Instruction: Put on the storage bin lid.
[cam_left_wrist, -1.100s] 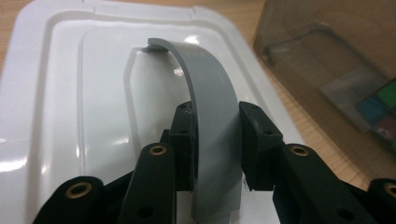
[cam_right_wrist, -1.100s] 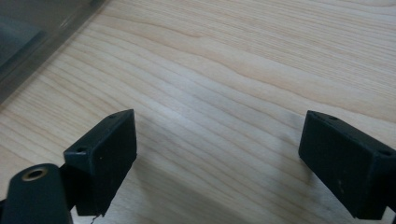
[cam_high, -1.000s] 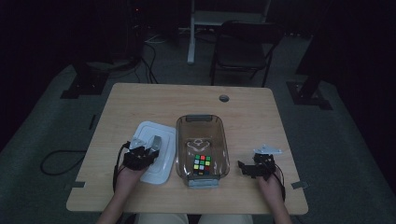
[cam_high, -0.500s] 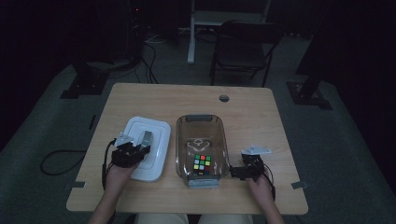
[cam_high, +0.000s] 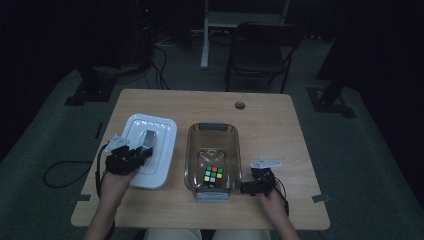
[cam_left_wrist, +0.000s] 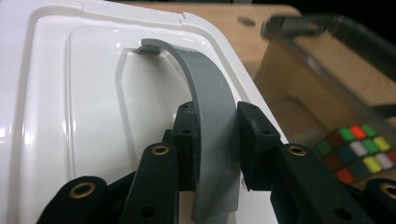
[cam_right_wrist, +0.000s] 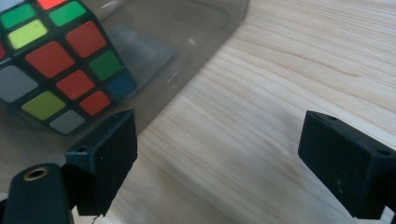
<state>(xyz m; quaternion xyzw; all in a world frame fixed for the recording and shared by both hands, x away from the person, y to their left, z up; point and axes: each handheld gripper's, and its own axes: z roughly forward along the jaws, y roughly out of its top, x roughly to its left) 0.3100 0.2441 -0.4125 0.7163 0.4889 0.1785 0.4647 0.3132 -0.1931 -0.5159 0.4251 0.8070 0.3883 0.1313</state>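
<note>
A white lid (cam_high: 157, 131) lies left of a clear plastic bin (cam_high: 212, 131). My left gripper (cam_high: 141, 154) is shut on the lid's grey arched handle (cam_high: 149, 138). In the left gripper view both pads press the sides of the handle (cam_left_wrist: 205, 93), with the left gripper (cam_left_wrist: 215, 135) low over the lid (cam_left_wrist: 70, 93). A Rubik's cube (cam_high: 213, 175) rests inside the bin near its front end. My right gripper (cam_high: 247, 188) is open at the bin's near right corner. In the right gripper view the right gripper (cam_right_wrist: 224, 158) holds nothing, with the cube (cam_right_wrist: 56, 65) behind the bin wall (cam_right_wrist: 187, 37).
The wooden table (cam_high: 280, 125) has a cable hole (cam_high: 240, 105) near its far edge. A black chair (cam_high: 260, 55) stands behind the table. Cables trail from both grippers toward the near edge.
The left gripper has moved left and slightly away, and the lid has shifted left with it. The right gripper has moved left, closer to the bin's near corner.
</note>
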